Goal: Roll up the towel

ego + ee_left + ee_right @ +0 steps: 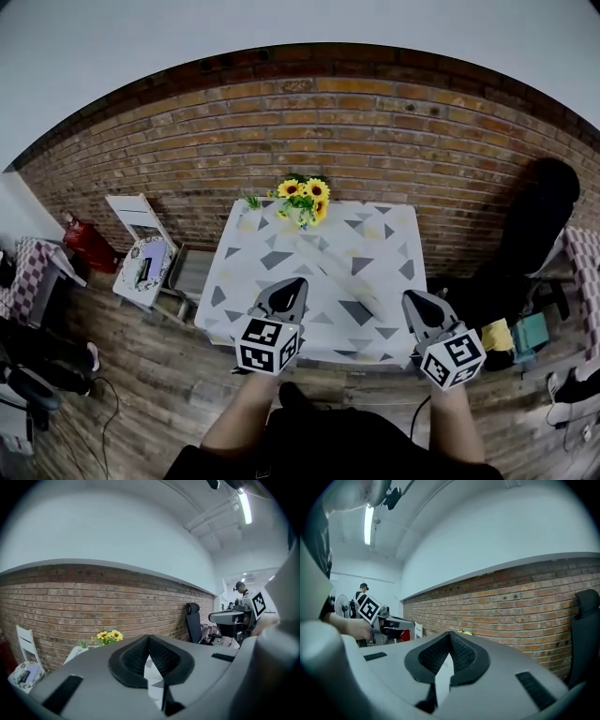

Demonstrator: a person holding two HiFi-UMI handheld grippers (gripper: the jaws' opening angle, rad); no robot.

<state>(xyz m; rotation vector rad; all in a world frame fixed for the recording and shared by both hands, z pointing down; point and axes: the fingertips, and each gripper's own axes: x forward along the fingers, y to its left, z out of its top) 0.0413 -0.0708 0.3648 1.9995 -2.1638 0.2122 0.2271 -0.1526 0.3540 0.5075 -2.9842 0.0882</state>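
Facing triangle-print table (375,239): left claw (286,289), right claw (413,300).

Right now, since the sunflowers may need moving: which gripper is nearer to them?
Left. The left gripper is over the table's near edge, almost in line with the sunflowers at the far edge; the right gripper is by the near right corner, farther off.

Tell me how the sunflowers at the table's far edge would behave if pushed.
The sunflowers look top-heavy, blooms spreading wider than whatever holds them, so a high push would probably tip them. They stand at the far edge of the table, so they might fall off. The stems would likely bend.
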